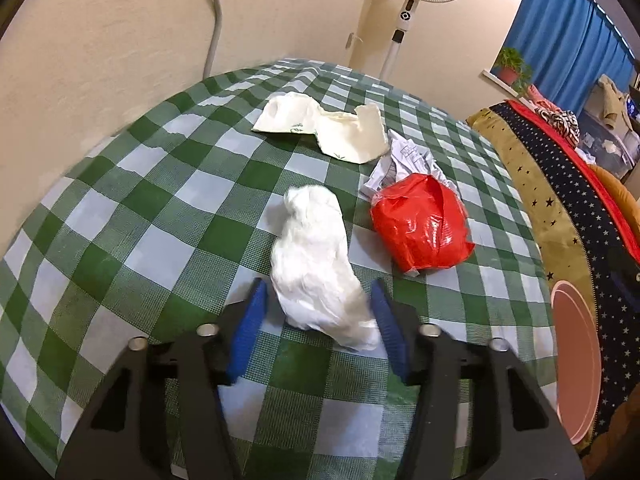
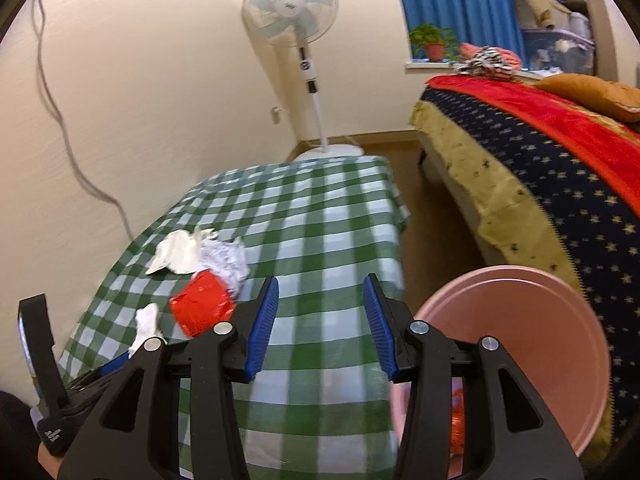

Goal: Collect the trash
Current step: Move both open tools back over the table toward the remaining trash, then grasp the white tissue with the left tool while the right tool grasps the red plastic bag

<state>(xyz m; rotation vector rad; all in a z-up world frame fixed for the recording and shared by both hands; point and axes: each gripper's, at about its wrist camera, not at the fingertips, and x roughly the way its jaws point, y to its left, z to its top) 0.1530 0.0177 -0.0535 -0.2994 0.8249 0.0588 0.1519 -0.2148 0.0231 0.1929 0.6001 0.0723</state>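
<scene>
Left tongs (image 1: 318, 304) straddle white bag (image 1: 316, 256); red wrapper (image 1: 420, 222) hides crumpled paper (image 1: 404, 158).

White pedestal fan (image 2: 291, 12) stood by the wall, potted plant (image 2: 433, 42) sat beside blue curtain (image 2: 456, 4), starred bedspread (image 2: 560, 184) covered bed.

Both grippers, left (image 1: 318, 312) and right (image 2: 320, 308), hold fingers spread (nothing clamped).

My left gripper (image 1: 318, 306) shows black plastic arms with ribbed blue finger pads (image 1: 248, 332) and silver round pivot screws. My right gripper (image 2: 320, 308) matches it: black frame, blue pads, silver screws at seven and five o'clock.
</scene>
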